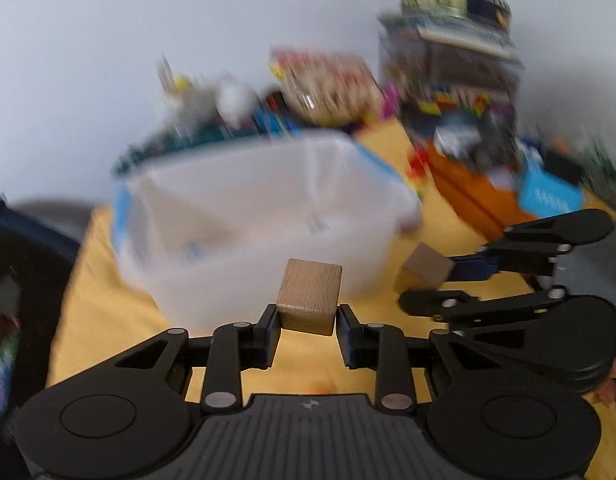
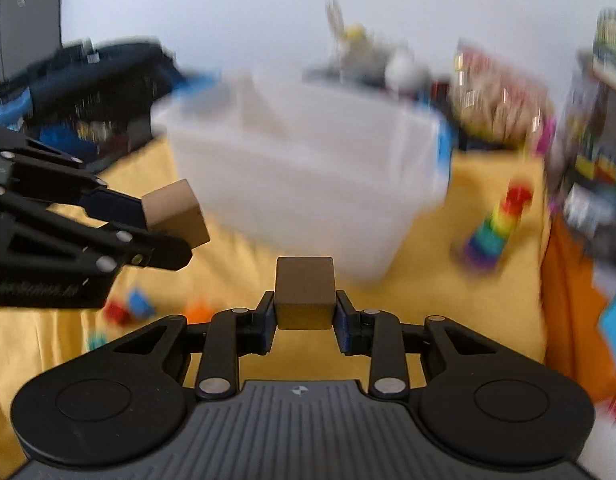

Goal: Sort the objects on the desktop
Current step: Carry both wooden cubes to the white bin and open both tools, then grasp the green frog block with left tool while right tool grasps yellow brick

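A pale wooden cube (image 1: 310, 298) is clamped between the fingers of the left claw (image 1: 308, 320), whose jaws are closed only as far as the cube's width allows, and it is held in the air just in front of the translucent white plastic bin (image 1: 244, 216). A second, darker-looking wooden cube (image 2: 305, 292) is gripped in the same manner by the right claw (image 2: 306, 316), also lifted off the surface and presented toward the near wall of the bin (image 2: 308, 176). In the left wrist view the right claw (image 1: 436, 286) is seen to the right of the bin with its cube (image 1: 426, 270) pinched at the fingertips; in the right wrist view the left claw (image 2: 160, 224) is seen to the left of the bin with its cube (image 2: 176, 212) tilted. The bin is stood on a yellow-covered surface (image 1: 108, 280), and blue trim is seen at its ends. A rainbow stacking toy (image 2: 496, 228) is stood on the surface to the right of the bin, well apart from it. Small coloured pieces (image 2: 128, 308), red, blue and orange, are scattered on the yellow cover in front of the bin, toward its left. Behind the bin, blurred boxes and toys (image 1: 328, 88) are piled against a pale wall; details cannot be made out.
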Tool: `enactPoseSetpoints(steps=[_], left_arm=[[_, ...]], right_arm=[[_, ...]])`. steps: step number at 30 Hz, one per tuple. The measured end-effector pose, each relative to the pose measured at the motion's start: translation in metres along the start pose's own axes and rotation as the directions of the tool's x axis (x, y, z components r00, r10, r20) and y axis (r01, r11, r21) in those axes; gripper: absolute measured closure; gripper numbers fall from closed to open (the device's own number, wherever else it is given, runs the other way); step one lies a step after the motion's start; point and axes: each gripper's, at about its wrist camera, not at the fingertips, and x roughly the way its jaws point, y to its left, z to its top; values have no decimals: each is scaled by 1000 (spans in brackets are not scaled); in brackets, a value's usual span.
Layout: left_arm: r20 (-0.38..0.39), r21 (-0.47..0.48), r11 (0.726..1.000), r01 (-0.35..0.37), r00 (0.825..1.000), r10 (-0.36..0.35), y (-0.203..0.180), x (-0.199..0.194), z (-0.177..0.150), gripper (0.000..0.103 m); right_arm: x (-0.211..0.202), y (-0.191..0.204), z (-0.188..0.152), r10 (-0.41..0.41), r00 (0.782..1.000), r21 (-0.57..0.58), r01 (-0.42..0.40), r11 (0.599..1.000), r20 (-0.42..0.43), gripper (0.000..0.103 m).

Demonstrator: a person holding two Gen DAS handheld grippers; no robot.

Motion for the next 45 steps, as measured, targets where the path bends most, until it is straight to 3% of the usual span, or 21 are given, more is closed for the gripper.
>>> enactPoseSetpoints(steps=[4,8,11,15,18,22,24,28,31,37,41,45], left_arm=[[49,-20,998,-55,997,56,22,6,38,69],[67,-38,995,-97,993,99,38,21,64,69],[42,-42,992,-122,991,124,46,49,78,69],[-64,-43,988,-148,987,146,56,95,67,69],[-138,-59,990,-131,983,122,60,119,54,69],[-87,-48,986,-159,984,155,59,106,51,59],[-41,-68,985,-158,987,155,61,86,54,58],[64,-88,983,-162,984,168,62,41,51,39],[90,-85,984,-160,982,167,61,14,37,38],[-118,-117,986,-115,988,101,53,-7,-37,37],[-244,-124,985,-116,966,83,39,-7,-94,37],[-315,-153,986,-64,949,13,29,-7,-124,37]], right_arm=[[-5,-9,47,-23,994,-8,24,1000,111,70],[10,-20,81,-47,987,10,46,999,155,70],[31,-32,96,-44,990,43,38,998,131,70],[66,-40,102,-56,997,81,52,995,57,70],[86,-41,97,-56,998,99,55,994,5,69],[93,-39,94,-56,998,81,56,995,-13,65],[84,-40,93,-54,998,93,53,994,10,65],[54,-39,94,-51,995,101,42,994,86,65],[37,-36,91,-31,993,95,20,995,117,65],[18,-18,58,32,996,69,-38,997,87,65],[32,-1,22,73,997,35,-72,997,-27,65],[36,10,-6,123,988,43,-119,992,-98,66]])
